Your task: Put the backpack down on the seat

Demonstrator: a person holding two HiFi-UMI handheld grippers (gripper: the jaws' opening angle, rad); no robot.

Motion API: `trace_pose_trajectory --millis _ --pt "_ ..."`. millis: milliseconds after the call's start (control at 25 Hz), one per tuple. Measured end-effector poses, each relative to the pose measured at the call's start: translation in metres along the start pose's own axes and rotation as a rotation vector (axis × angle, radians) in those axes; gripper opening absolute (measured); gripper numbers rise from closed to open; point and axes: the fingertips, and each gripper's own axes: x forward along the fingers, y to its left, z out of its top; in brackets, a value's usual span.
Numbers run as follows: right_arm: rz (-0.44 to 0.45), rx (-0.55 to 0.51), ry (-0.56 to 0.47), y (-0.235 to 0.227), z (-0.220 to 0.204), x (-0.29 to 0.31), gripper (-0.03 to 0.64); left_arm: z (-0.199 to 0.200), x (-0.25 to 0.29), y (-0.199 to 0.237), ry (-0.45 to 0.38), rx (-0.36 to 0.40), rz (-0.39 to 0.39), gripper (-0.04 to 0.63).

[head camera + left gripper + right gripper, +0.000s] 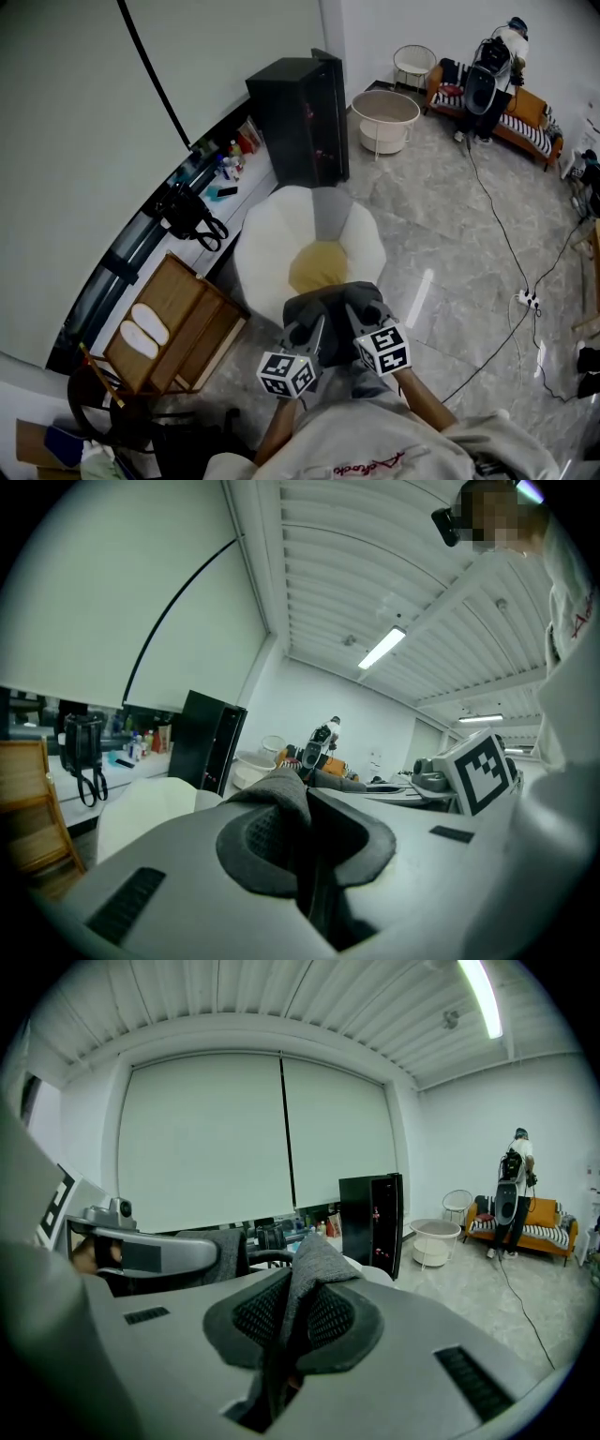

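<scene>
A grey backpack hangs just over the near edge of a white petal-shaped seat with a yellow middle. Both grippers hold it from above, side by side. My left gripper is shut on a fold of the grey fabric, which sticks up between its dark pads. My right gripper pinches another grey fold in the same way. The seat shows as a pale shape to the left in the left gripper view. The lower part of the backpack is hidden under the grippers.
A black cabinet stands behind the seat, with a white tub to its right. A wooden rack with slippers is at the left, a black handbag on the counter. A person stands by an orange sofa. Cables and a power strip lie on the floor.
</scene>
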Motion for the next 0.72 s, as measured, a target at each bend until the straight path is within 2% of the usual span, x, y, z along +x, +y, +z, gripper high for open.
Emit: trace_pose_trajectory --millis 720 --pt "0.101 0.001 0.019 -0.119 0.065 0.136 0.049 0.067 0.155 0.084 -0.001 -0.055 0.088 0.054"
